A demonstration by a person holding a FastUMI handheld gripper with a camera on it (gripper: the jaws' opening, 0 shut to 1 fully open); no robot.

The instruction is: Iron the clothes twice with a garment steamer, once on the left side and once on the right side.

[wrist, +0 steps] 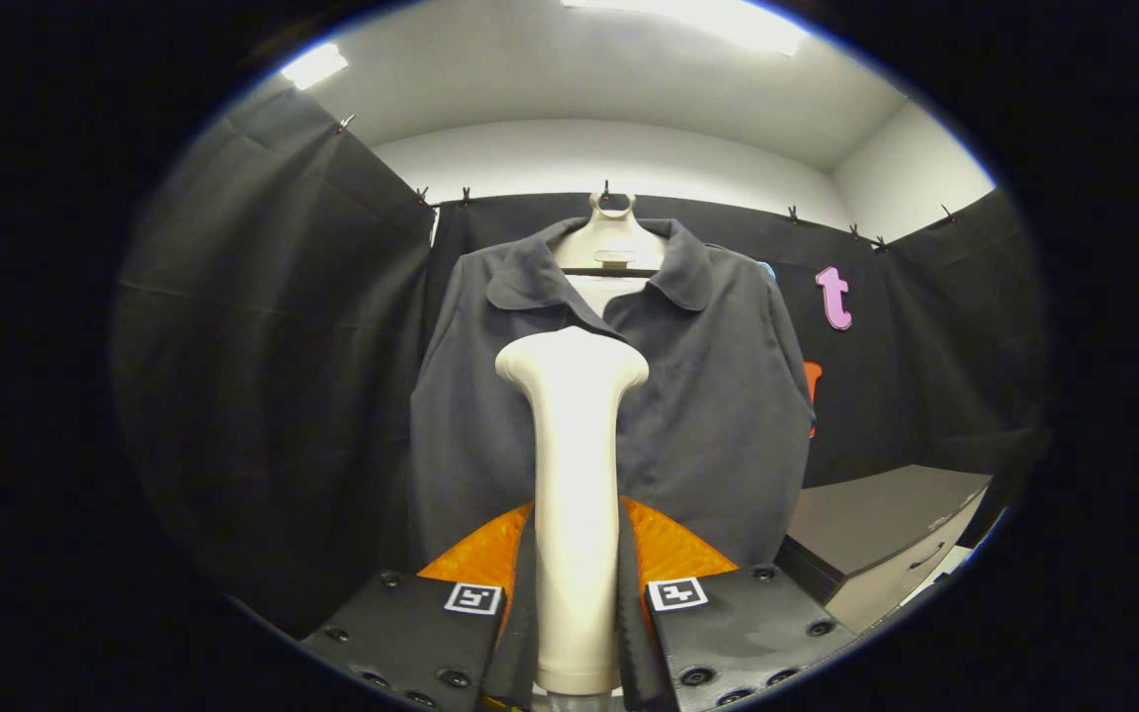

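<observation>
A: Logging room first: black cloth wall [263,396] on three sides, clipped along its top edge; white ceiling [550,69] with two lit panels above.

B: Garment?

A: Dark collared shirt [718,396] on a pale hanger [611,237], flat against the back wall, beyond the fingers. Grey cabinet [876,534] at its lower right corner.

B: Tool?

A: Gripper [576,554] clamped narrow on the cream garment steamer [574,475], both fingers pressing its handle; head upright before the shirt's chest.

No text or label can be read
</observation>
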